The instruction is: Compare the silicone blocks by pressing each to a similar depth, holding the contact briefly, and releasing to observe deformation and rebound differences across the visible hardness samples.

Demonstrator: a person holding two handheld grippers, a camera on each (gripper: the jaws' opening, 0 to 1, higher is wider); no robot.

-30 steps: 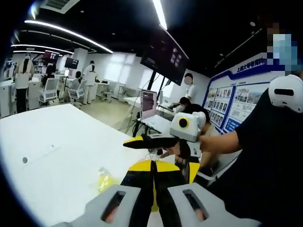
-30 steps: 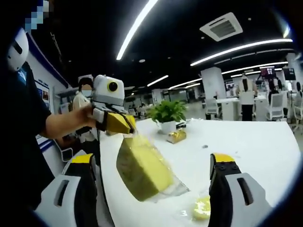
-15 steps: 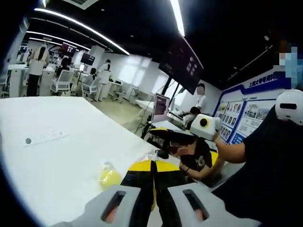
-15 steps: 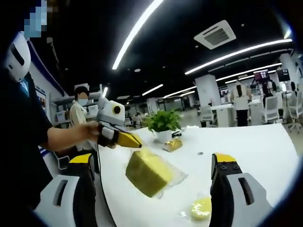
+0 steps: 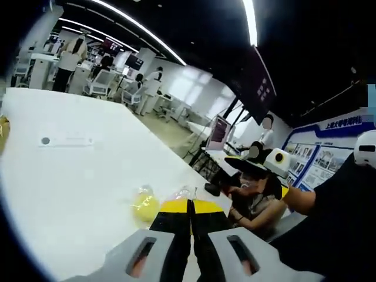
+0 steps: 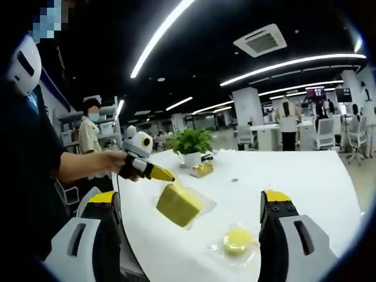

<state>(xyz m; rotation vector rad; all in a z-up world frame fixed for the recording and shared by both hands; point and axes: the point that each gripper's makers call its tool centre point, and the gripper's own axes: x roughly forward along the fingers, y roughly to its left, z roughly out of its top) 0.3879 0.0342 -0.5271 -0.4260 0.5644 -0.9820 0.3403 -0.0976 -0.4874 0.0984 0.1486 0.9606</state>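
L gripper (image 6: 166, 174) w/ bagged yellow block (image 6: 178, 204) has moved away from R gripper (image 6: 191, 205) & lower, block now near table (image 6: 305, 176); R jaws unchanged, wide apart.

Yellow block (image 6: 178, 204): top corner hidden behind the left gripper (image 6: 166, 176); wrapper edges too faint to trace.
Round yellow sample (image 5: 144, 207): near side cut off by the left gripper's own fingers (image 5: 176, 212).
Gold object (image 6: 201, 170) beside the plant (image 6: 189, 143): too small to identify.
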